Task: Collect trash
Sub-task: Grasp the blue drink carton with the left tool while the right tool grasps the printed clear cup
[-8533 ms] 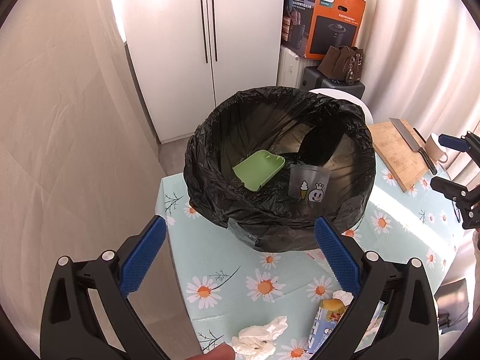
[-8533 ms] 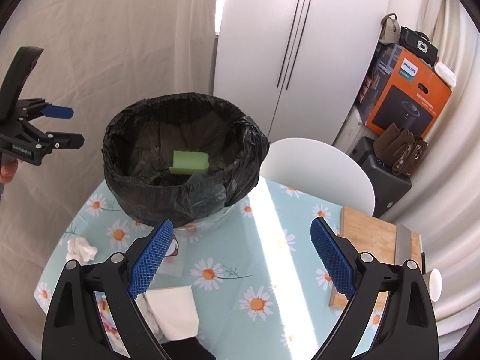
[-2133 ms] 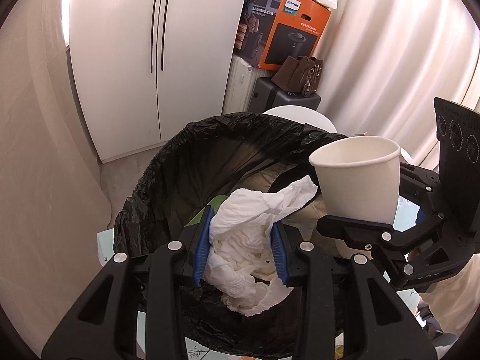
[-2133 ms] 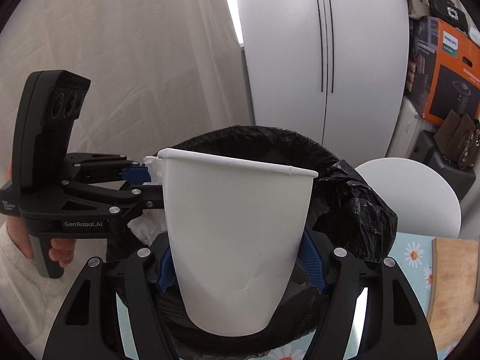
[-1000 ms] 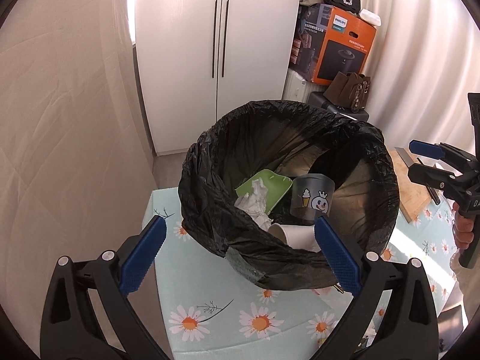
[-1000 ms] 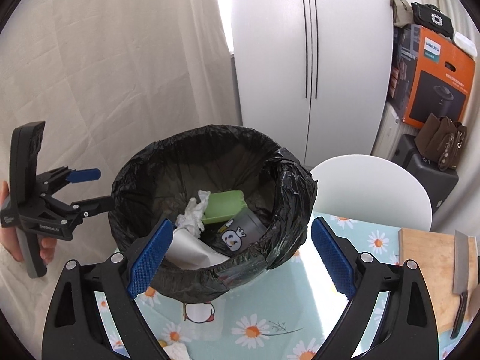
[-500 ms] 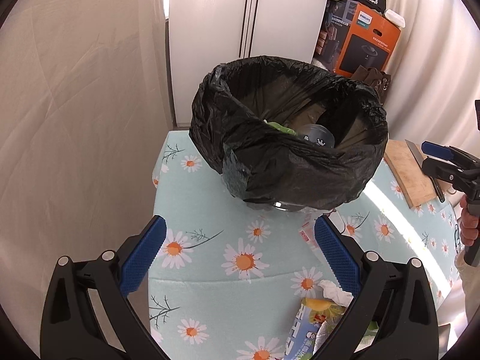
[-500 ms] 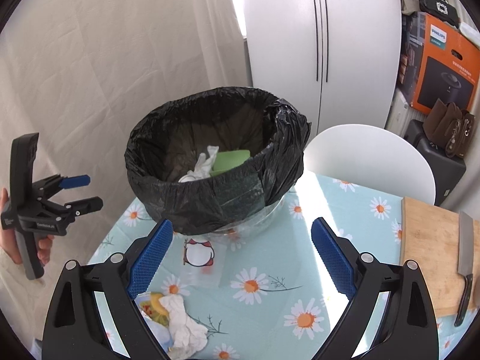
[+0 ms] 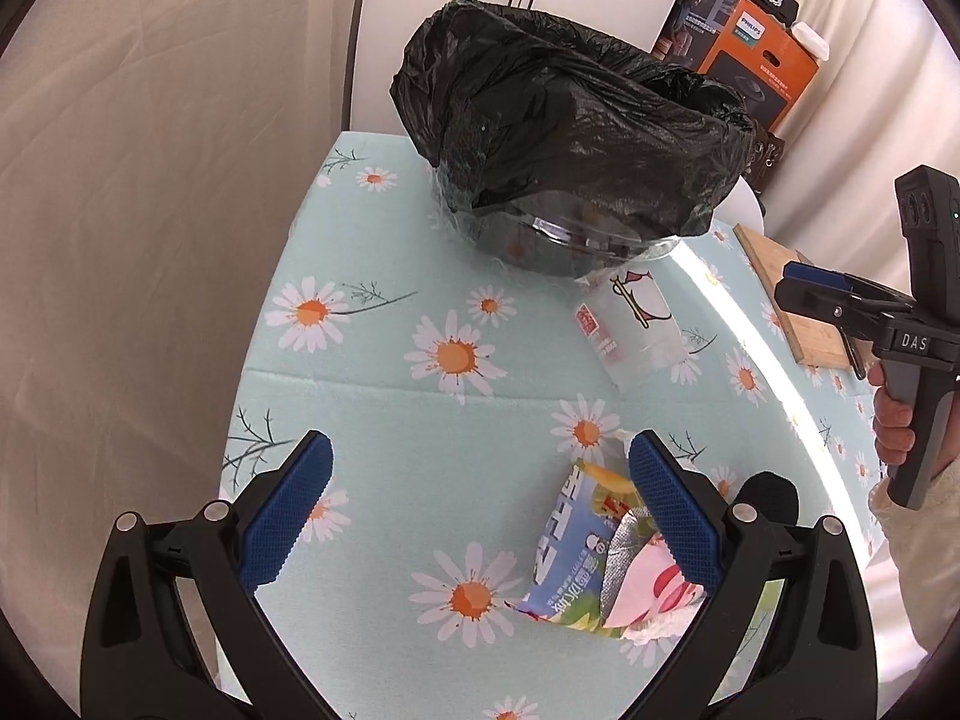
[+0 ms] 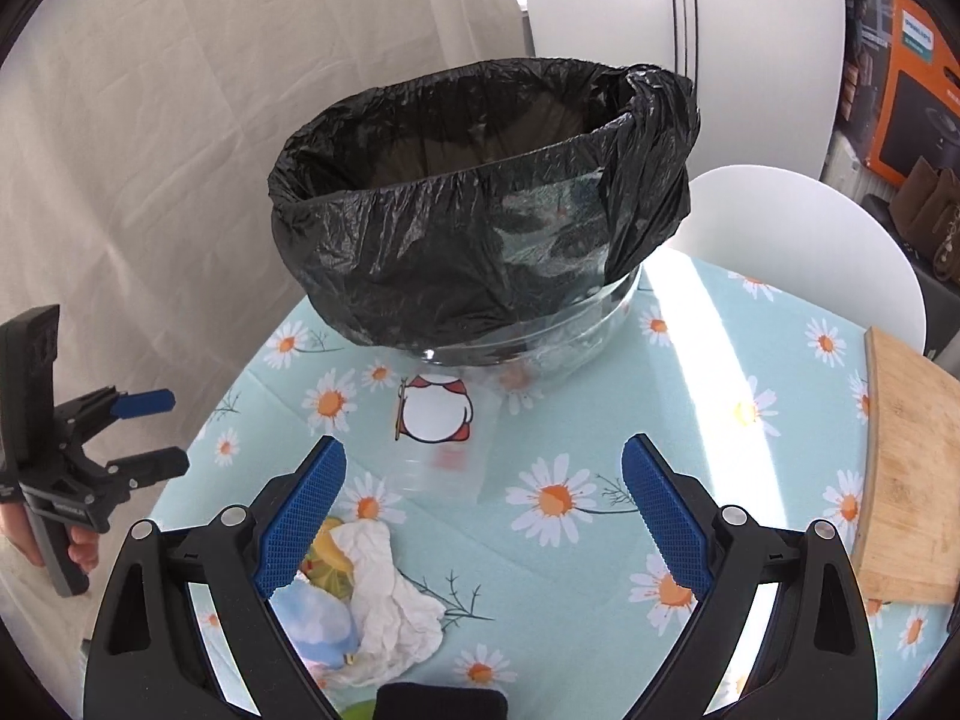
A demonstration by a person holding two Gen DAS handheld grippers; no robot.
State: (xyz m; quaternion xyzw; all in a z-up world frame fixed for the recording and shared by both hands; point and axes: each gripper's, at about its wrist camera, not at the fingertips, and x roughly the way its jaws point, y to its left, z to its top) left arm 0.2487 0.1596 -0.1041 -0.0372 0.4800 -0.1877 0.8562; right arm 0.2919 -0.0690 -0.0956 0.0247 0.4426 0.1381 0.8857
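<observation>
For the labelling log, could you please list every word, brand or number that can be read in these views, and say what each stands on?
"PHILIPS": on the orange box, white on a blue patch.
"DAS": on the right gripper, on its body.
Snack wrapper: large print, not legible from this angle.
Clear plastic cup: small red label, too small to read.
Left gripper: body lettering is blurred.

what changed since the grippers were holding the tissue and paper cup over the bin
Both let go: the left gripper and right gripper are open, empty and pulled back low over the table. The bin, clear cup and snack wrapper stay put.
</observation>
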